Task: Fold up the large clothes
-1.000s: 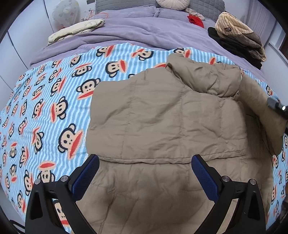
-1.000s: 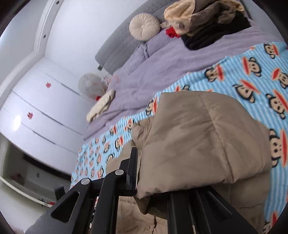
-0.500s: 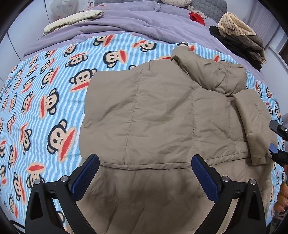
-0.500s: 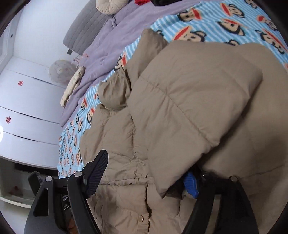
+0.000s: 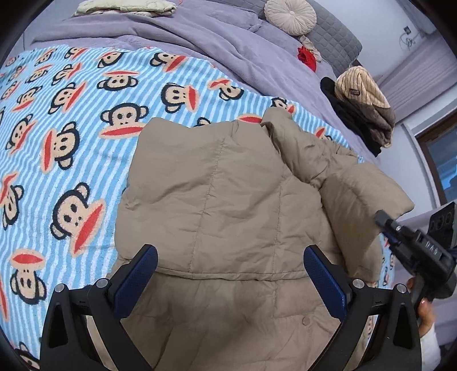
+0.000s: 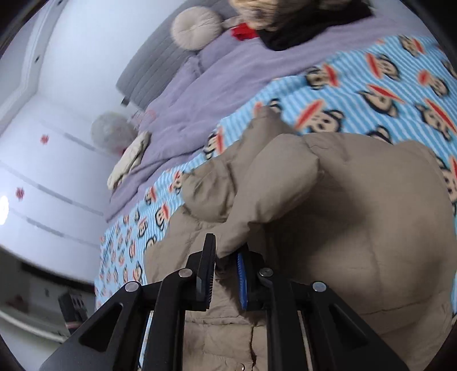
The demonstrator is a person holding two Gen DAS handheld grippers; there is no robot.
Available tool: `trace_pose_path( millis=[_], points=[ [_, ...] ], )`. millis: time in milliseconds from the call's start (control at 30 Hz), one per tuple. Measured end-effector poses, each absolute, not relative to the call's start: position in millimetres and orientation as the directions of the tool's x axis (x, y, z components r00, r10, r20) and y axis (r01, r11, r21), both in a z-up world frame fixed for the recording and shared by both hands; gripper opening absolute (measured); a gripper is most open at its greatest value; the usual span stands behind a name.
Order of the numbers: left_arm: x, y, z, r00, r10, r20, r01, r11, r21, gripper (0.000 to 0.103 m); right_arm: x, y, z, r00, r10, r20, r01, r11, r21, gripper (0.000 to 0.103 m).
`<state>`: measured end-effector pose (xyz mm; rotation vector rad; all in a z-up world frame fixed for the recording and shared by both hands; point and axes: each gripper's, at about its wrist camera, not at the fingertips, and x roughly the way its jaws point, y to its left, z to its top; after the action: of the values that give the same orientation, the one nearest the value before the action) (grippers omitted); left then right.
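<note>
- Folding in hand: beige padded jacket [image 5: 228, 205], lying spread on the monkey-print blanket [image 5: 71, 137] of the bed; lower panel already turned up over the body, sleeves being brought in. Places below are given from the jacket.
- Left of the jacket: bare stretch of the blanket, nothing resting on it.
- Over the jacket's near hem: left tongs [image 5: 228, 282], spread wide, pads clear of the cloth, nothing between them.
- Beyond the jacket, toward the headboard: purple duvet [image 5: 200, 37], round cushion [image 5: 290, 15], a red item [image 5: 307, 55].
- Beyond the jacket's right shoulder: pile of other clothes [image 5: 362, 108], well apart from it.
- At the jacket's right edge: right tongs [image 6: 225, 274], jaws just closed in, now pinching the end of the right sleeve [image 6: 274, 185] between the pads; the sleeve bunches up from the grip.
- Step judged: right sleeve fold, roughly mid-task.
- Next move calls for: carrying the pinched sleeve leftward across the jacket's body, laying it flat, then letting go; left tongs could steady the hem so the bulky padding does not slide or spring back.
</note>
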<state>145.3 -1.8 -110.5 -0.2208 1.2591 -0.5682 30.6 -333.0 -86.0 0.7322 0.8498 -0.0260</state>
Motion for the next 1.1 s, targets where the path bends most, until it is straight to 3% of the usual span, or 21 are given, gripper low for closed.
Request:
trace_pose_path(
  millis=[133, 300, 433, 500, 533, 567, 733, 833, 900, 933, 967, 1000, 1033, 1067, 1100],
  points=[
    [153, 6, -108, 0.18, -0.559, -0.809, 0.247, 0.822, -0.513, 0.102, 54, -268, -102, 0.556, 0.326, -0.765, 0.189, 0.846, 0.498, 0.016],
    [155, 2, -115, 0.122, -0.617, -0.777, 0.225, 0.78, -0.584, 0.102, 57, -230, -157, 0.363, 0.41, -0.837, 0.198, 0.844, 0.499, 0.016],
    [152, -18, -128, 0.066, -0.599, -0.798, 0.26, 0.782, -0.566, 0.102, 37, -239, -164, 0.332, 0.415, -0.847, 0.245, 0.829, 0.502, 0.017],
    [152, -31, -135, 0.044, -0.588, -0.807, 0.278, 0.783, -0.556, 0.102, 18, -258, -160, 0.353, 0.418, -0.837, 0.292, 0.801, 0.523, 0.033],
    [152, -39, -138, 0.037, -0.584, -0.811, 0.293, 0.782, -0.55, 0.102, 9, -272, -159, 0.37, 0.414, -0.832, 0.324, 0.782, 0.533, 0.059],
    [152, -47, -140, 0.03, -0.579, -0.815, 0.309, 0.781, -0.543, 0.102, -7, -288, -156, 0.398, 0.401, -0.825, 0.362, 0.757, 0.543, 0.074],
    [153, -88, -149, -0.006, -0.567, -0.824, 0.367, 0.765, -0.529, 0.102, -67, -369, -155, 0.497, 0.336, -0.8, 0.568, 0.571, 0.593, 0.074],
    [153, -105, -153, -0.03, -0.552, -0.833, 0.383, 0.764, -0.52, 0.093, -98, -412, -167, 0.589, 0.298, -0.751, 0.644, 0.389, 0.659, 0.074],
    [152, -110, -152, -0.029, -0.547, -0.837, 0.396, 0.762, -0.512, 0.074, -110, -432, -174, 0.652, 0.271, -0.708, 0.648, 0.285, 0.706, 0.074],
    [150, -113, -152, -0.043, -0.541, -0.84, 0.406, 0.759, -0.509, 0.049, -113, -438, -177, 0.668, 0.263, -0.696, 0.649, 0.253, 0.718, 0.074],
    [149, -114, -154, -0.049, -0.525, -0.85, 0.41, 0.765, -0.497, 0.025, -115, -443, -180, 0.679, 0.251, -0.69, 0.652, 0.225, 0.724, 0.066],
    [147, -114, -155, -0.056, -0.521, -0.852, 0.411, 0.765, -0.495, 0.018, -114, -447, -182, 0.681, 0.242, -0.691, 0.657, 0.215, 0.722, 0.056],
    [145, -110, -154, -0.054, -0.527, -0.848, 0.405, 0.765, -0.501, 0.018, -111, -450, -184, 0.672, 0.24, -0.7, 0.666, 0.217, 0.714, 0.03],
    [142, -106, -152, -0.042, -0.529, -0.848, 0.403, 0.767, -0.499, 0.018, -106, -452, -185, 0.659, 0.241, -0.712, 0.675, 0.229, 0.702, 0.016],
    [139, -101, -149, -0.025, -0.525, -0.85, 0.407, 0.772, -0.489, 0.018, -105, -456, -185, 0.655, 0.243, -0.715, 0.674, 0.24, 0.699, 0.015]
  ],
)
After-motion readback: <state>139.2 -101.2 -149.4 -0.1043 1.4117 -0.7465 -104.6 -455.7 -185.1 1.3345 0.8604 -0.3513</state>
